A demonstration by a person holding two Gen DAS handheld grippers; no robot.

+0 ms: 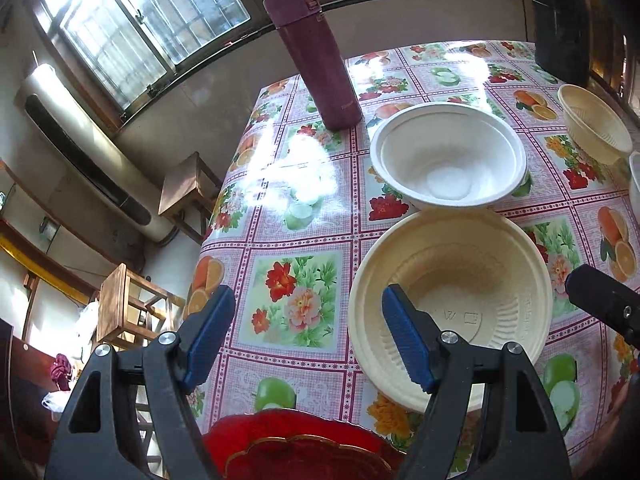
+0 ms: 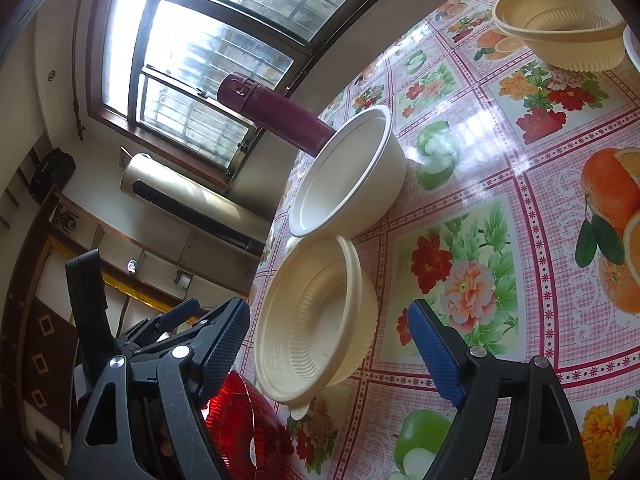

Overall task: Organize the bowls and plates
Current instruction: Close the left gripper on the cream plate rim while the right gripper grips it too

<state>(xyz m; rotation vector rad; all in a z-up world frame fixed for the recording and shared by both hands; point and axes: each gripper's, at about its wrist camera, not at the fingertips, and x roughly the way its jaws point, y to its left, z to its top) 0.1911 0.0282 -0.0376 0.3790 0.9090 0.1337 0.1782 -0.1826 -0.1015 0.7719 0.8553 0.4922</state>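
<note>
A ribbed cream bowl (image 1: 452,304) stands upright near the table's front corner, with a white bowl (image 1: 448,156) touching it behind. My left gripper (image 1: 308,336) is open over bare cloth; its right finger overlaps the cream bowl's near rim, and nothing is between the pads. A red plate (image 1: 296,448) lies just under it at the table edge. In the right wrist view my right gripper (image 2: 330,348) is open, with the cream bowl (image 2: 316,320) in the gap and space on both sides. The white bowl (image 2: 344,176) and red plate (image 2: 240,420) show there too.
A maroon flask (image 1: 316,60) stands behind the white bowl. A second cream bowl (image 1: 596,124) sits at the far right, with a white rim (image 1: 634,176) beside it. The flowered table (image 1: 296,240) drops off at the left toward wooden stools (image 1: 188,192).
</note>
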